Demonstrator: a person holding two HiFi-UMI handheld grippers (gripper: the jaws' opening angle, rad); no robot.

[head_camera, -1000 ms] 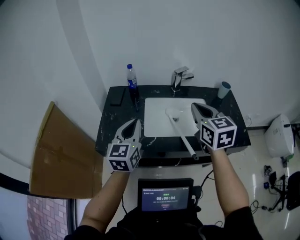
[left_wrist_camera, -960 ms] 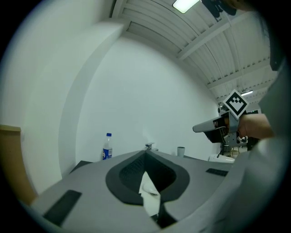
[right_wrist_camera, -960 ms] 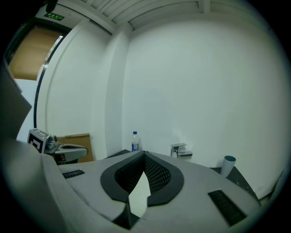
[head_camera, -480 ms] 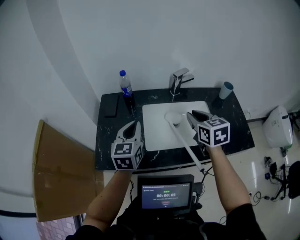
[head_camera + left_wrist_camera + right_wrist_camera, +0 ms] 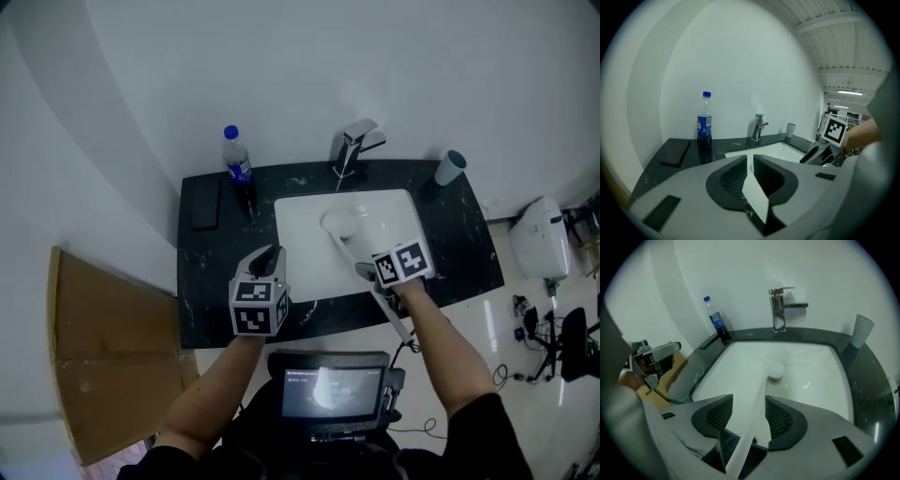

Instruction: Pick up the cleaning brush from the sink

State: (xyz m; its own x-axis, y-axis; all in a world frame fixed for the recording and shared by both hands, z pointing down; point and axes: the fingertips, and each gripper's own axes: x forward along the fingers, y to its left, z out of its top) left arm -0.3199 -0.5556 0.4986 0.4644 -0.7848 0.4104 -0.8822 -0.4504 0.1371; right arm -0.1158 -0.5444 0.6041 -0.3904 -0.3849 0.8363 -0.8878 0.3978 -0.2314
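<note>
Right gripper view: right tool (image 5: 749, 396) opening astride cleaning brush (image 5: 755, 412) | left tool (image 5: 750, 157) closed, empty

The long white plastic cleaning brush (image 5: 341, 230) lies slanted in the white rectangular sink (image 5: 300, 258), head at the centre, handle toward five o'clock.

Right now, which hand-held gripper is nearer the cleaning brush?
Right. The right hand-held gripper, jaws opening, straddles the cleaning brush handle; the left hand-held gripper hovers over the counter, beside the sink.
</note>
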